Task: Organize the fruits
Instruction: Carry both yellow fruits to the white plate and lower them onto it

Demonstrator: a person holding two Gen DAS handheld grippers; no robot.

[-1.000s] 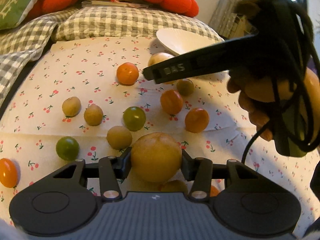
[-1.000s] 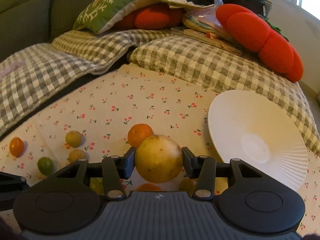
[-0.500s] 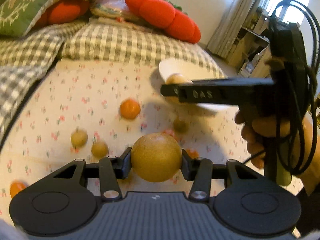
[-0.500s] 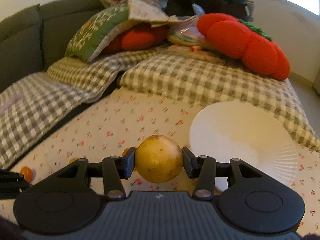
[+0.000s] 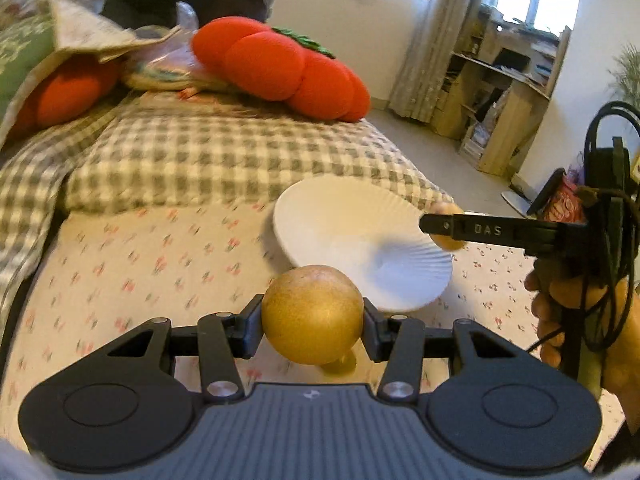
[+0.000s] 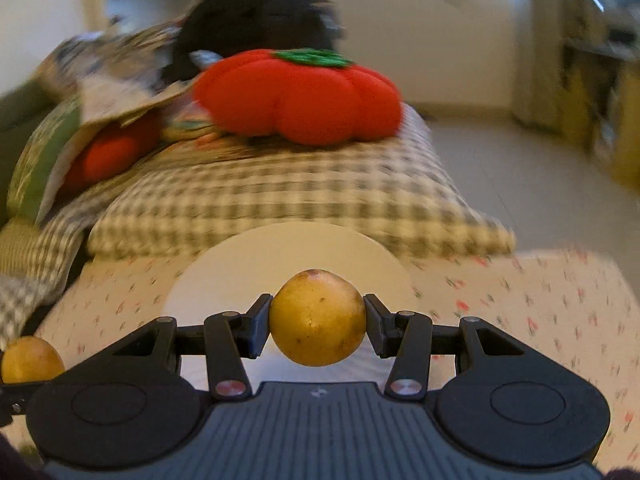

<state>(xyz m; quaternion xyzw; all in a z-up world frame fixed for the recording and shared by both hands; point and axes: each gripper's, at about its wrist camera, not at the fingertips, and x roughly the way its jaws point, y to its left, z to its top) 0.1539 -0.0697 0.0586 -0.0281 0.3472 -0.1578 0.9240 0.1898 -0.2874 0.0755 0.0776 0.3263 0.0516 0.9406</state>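
Since earlier frame: both grippers lifted off scattered fruit toward white plate (image 5: 320,216). Left gripper (image 5: 313,316) clamps brownish-yellow fruit (image 5: 313,314), short of plate rim. Right gripper (image 6: 318,318) clamps yellow fruit (image 6: 318,317) over plate. Advice: lower before releasing, stagger drops to avoid rolling.

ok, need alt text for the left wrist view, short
The left gripper grips a round golden-brown fruit above a cherry-print cloth, just short of a white ribbed plate. At right, a hand holds the right gripper with a second yellow fruit at the plate's edge. Behind lie a checked cushion and a red tomato-shaped pillow.
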